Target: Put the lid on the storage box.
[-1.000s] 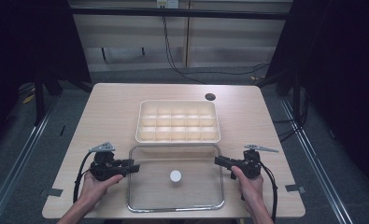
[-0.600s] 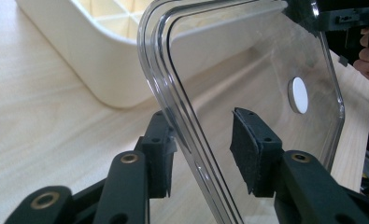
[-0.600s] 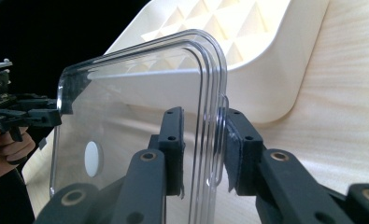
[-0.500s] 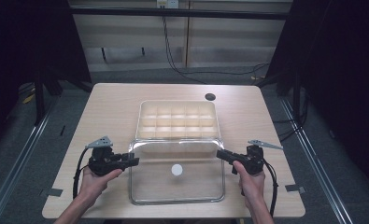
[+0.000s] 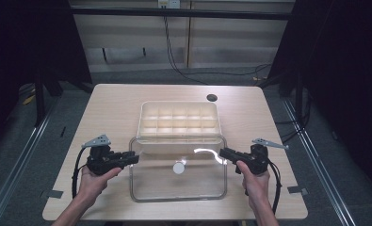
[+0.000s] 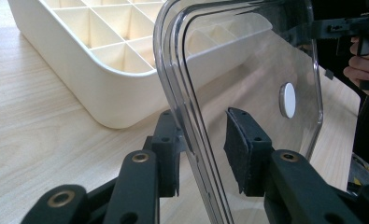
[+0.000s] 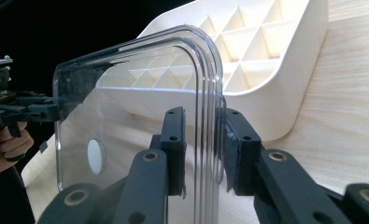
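A clear plastic lid [image 5: 178, 155] with a white round disc [image 5: 178, 168] hangs tilted between my two grippers, its far edge over the near rim of the cream compartment tray [image 5: 179, 117]. My right gripper [image 5: 222, 153] is shut on the lid's right edge; both pads clamp the rim [image 7: 203, 149]. My left gripper [image 5: 134, 157] has the lid's left edge between its jaws, which have just been closing. In the left gripper view [image 6: 201, 149] one pad touches the lid [image 6: 247, 60] and the other stands a little off it.
The tray [image 6: 93, 60] lies empty, with several open cells [image 7: 266, 56]. A dark round hole [image 5: 211, 98] sits at the table's far right. Bare wood flanks the tray on both sides. Cables trail from both grippers toward the front edge.
The lid has come up off the table and its far edge has moved toward the tray. The left gripper's jaws have narrowed around the lid's edge.
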